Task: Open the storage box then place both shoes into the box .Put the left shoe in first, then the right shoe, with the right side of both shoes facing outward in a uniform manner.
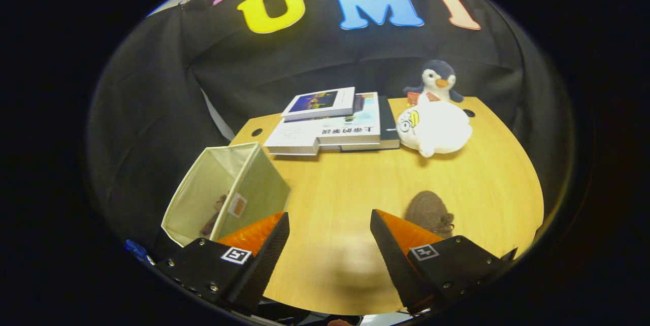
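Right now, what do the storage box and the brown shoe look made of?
Storage box: pale fabric, matte, soft-looking walls with stitched edges. Brown shoe beyond the open gripper: fuzzy, suede or felt-like, matte; too blurred to be sure.

Open cream fabric storage box with one brown shoe inside; second brown shoe on the table.

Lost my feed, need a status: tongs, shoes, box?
Tongs open, empty, over bare table. Storage box open, one brown shoe inside. Second shoe on table beyond right finger. Path clear.
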A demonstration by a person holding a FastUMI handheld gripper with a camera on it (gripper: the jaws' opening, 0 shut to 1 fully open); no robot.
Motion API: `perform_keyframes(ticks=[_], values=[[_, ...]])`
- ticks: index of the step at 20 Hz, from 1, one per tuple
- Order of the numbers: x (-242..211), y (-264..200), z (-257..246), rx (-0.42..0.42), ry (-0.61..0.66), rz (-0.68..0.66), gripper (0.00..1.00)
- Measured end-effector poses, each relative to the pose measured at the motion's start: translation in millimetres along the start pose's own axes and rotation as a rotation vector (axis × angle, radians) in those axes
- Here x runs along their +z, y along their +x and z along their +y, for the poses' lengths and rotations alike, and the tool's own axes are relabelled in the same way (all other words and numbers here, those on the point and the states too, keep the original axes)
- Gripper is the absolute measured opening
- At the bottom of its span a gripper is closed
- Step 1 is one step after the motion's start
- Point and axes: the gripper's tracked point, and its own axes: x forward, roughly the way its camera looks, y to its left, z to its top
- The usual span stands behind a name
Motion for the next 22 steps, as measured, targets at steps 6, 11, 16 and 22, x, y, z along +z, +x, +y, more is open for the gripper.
perform_keyframes(ticks=[6,11,16,22], values=[[-10.3,-8.5,-75.3,-0.081,0.061,0.011,0.98],[-28.4,-10.9,-118.0,-0.128,0.079,0.04,0.98],[-49.5,-7.5,-155.0,-0.169,0.045,0.086,0.98],[-83.9,9.1,-178.4,-0.176,0.02,0.178,0.98]])
